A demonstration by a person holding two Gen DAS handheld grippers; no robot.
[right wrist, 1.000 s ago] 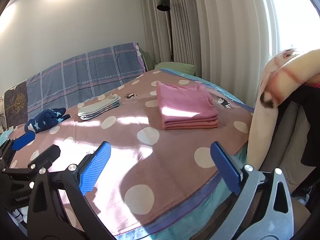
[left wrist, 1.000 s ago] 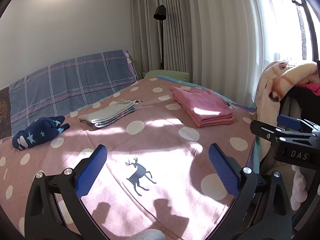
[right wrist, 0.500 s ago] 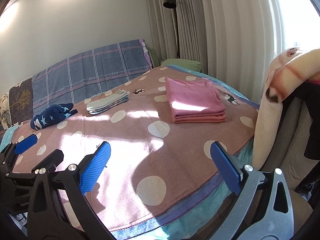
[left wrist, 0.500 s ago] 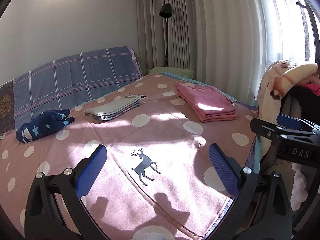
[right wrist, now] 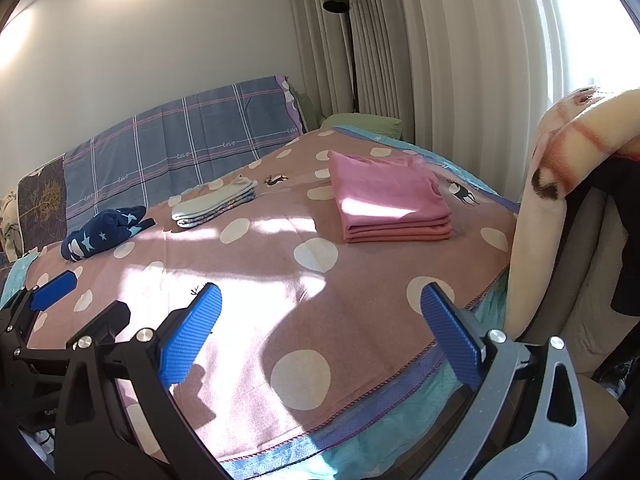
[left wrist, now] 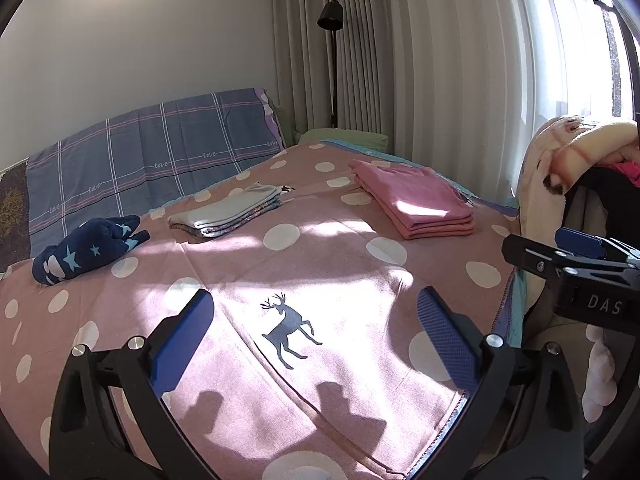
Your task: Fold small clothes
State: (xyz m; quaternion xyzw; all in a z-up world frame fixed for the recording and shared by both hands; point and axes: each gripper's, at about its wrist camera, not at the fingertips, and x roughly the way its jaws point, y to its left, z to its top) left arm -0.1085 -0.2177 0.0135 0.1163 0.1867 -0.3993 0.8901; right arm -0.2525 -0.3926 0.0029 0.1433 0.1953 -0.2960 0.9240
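Note:
A folded pink garment stack [left wrist: 416, 204] [right wrist: 390, 200] lies on the far right of the pink polka-dot bedspread [left wrist: 320, 264] [right wrist: 280, 280]. A folded pale green-grey stack [left wrist: 226, 216] [right wrist: 216, 204] rests further left. A bunched navy garment with stars [left wrist: 86, 250] [right wrist: 104, 236] sits at the far left. My left gripper [left wrist: 316, 336] is open above the near part of the bed, nothing between its blue pads. My right gripper [right wrist: 320, 328] is open over the bed's near right edge, also empty. Each gripper shows at the edge of the other's view.
A chair at the right carries a cream and pink fleece blanket [left wrist: 568, 152] [right wrist: 560, 184] and dark clothes. A blue checked pillow [left wrist: 160, 160] leans on the wall. A black floor lamp [left wrist: 332, 20] and curtains [right wrist: 440, 60] stand behind the bed.
Both grippers have pulled back and lifted slightly, so the folded stacks look further away and lower in view. Both stay open and empty.

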